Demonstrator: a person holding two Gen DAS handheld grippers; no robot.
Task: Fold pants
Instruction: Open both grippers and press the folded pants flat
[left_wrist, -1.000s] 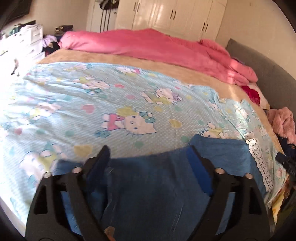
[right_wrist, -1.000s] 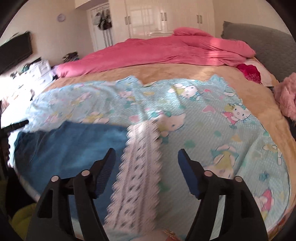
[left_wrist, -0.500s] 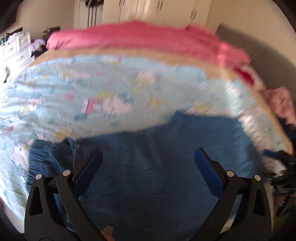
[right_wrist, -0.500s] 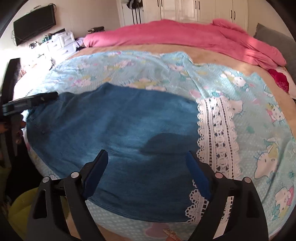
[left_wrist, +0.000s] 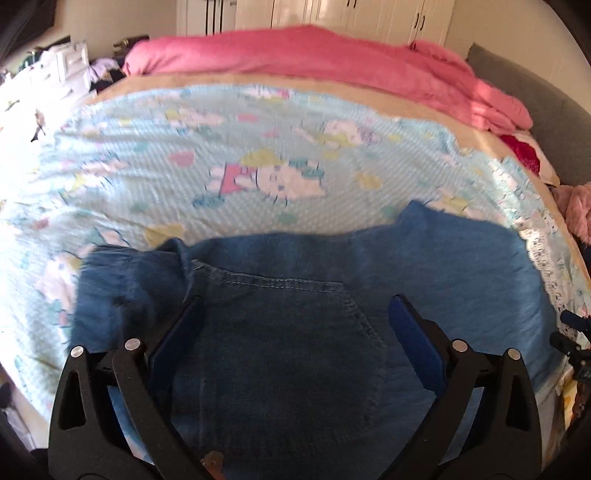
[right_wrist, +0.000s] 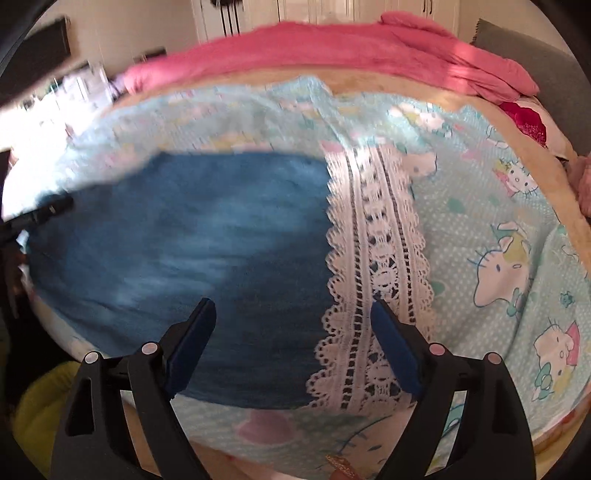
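Blue denim pants (left_wrist: 443, 266) lie flat across the near edge of the bed, with a stitched back pocket (left_wrist: 288, 332) facing up. My left gripper (left_wrist: 295, 302) hangs open just above that pocket, with nothing between its pads. In the right wrist view the same pants (right_wrist: 184, 240) end at a white lace band (right_wrist: 373, 258). My right gripper (right_wrist: 292, 305) is open over that end, one finger above denim and the other above the lace. I cannot tell whether the lace belongs to the pants or to the sheet.
A light blue cartoon-cat sheet (left_wrist: 258, 155) covers the bed. A pink duvet (left_wrist: 332, 51) is heaped along the far side, with a grey headboard (left_wrist: 554, 122) at the right. White wardrobes stand behind. A yellow-green thing (right_wrist: 40, 406) sits below the bed edge.
Both grippers have come down closer to the pants and their jaws stand wider than a second ago. The right wrist view has swung so the lace end sits between its fingers.
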